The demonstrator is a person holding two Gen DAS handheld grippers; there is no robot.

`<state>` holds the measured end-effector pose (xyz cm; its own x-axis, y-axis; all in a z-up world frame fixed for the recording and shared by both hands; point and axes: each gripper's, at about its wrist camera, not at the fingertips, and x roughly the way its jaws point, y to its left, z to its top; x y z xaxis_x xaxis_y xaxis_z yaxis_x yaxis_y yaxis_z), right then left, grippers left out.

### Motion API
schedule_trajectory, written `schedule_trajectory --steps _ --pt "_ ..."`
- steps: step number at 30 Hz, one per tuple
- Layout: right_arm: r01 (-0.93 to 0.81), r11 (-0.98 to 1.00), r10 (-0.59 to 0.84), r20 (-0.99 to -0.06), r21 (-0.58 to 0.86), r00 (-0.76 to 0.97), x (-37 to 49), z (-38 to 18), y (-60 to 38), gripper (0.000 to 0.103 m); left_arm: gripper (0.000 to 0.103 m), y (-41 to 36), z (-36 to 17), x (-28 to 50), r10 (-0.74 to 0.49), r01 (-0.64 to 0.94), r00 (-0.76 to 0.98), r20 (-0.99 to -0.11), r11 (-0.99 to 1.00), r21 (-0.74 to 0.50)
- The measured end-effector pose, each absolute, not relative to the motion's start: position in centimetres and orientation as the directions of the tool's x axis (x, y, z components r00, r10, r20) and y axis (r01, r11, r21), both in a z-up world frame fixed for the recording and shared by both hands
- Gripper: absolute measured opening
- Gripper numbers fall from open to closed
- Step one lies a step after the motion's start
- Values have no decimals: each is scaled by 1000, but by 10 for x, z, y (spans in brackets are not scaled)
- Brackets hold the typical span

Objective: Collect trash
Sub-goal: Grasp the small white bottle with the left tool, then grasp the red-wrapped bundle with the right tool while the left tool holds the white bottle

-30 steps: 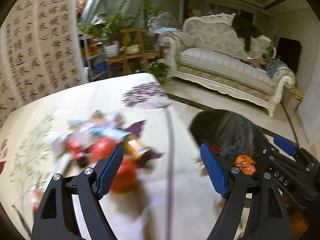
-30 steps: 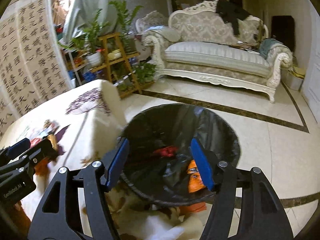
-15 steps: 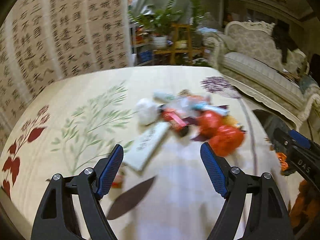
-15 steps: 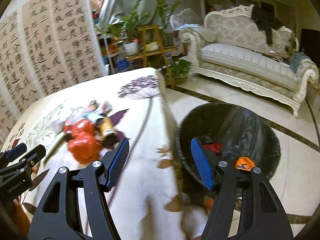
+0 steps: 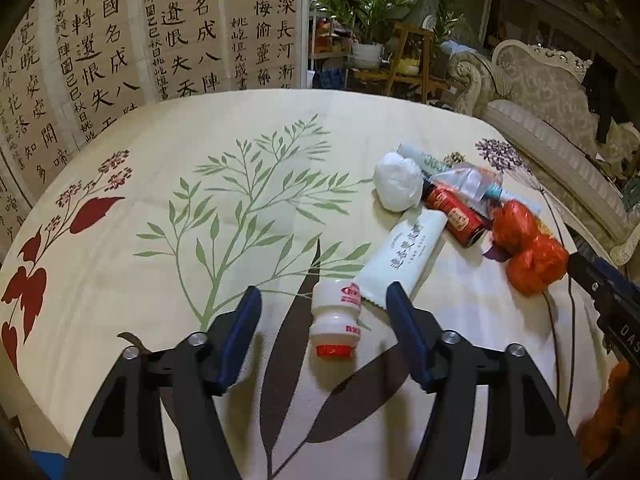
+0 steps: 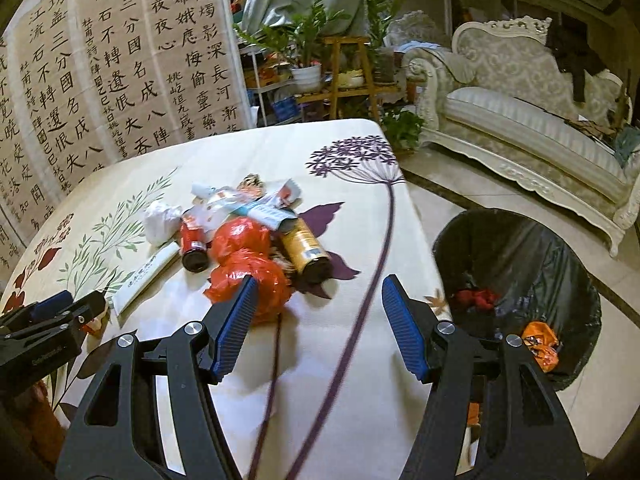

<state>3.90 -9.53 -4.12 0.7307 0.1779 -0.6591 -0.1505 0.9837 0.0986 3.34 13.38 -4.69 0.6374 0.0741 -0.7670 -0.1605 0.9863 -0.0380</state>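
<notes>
A small white bottle with a red cap (image 5: 335,324) lies on the floral tablecloth (image 5: 200,240), between the fingers of my open left gripper (image 5: 324,312), untouched. Beyond it lie a pale green tube (image 5: 404,254), a white paper wad (image 5: 398,187), a red bottle (image 5: 454,214) and crumpled red plastic (image 5: 528,252). My right gripper (image 6: 316,316) is open and empty above the table's right part, with the red plastic (image 6: 248,268) and a brown can (image 6: 306,252) just ahead of it. A black-lined trash bin (image 6: 516,256) stands on the floor to the right, with some trash inside.
A calligraphy screen (image 5: 120,40) stands behind the table. A wooden plant stand (image 6: 352,76) and a cream sofa (image 6: 520,120) are at the back right. The table's right edge (image 6: 420,240) drops to tiled floor beside the bin.
Both grippers swung left from the bin toward the table. My left gripper now frames the small white bottle. My right gripper moved from over the bin to over the tablecloth.
</notes>
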Motion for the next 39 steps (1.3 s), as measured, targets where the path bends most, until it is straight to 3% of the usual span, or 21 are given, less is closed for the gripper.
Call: schedule_trajectory --steps 5,8,24,31,39 --pt "-167 982 186 -664 92 725 42 -42 -85 63 43 137 -53 37 50 -150 616 -786 987 -54" --pt "-170 981 186 -663 90 725 41 -40 -84 63 28 138 -55 35 45 -142 618 -785 988 -55" --pt "-237 970 217 -653 58 726 46 -32 -50 61 27 149 -35 30 84 -157 679 -730 987 -33" --pt "-251 967 199 -711 32 674 59 -50 -36 40 27 156 -35 33 84 -170 678 -730 984 -45" --pt "-254 967 199 -681 20 704 45 -42 -41 33 27 152 -37 32 64 -161 679 -731 985 -64"
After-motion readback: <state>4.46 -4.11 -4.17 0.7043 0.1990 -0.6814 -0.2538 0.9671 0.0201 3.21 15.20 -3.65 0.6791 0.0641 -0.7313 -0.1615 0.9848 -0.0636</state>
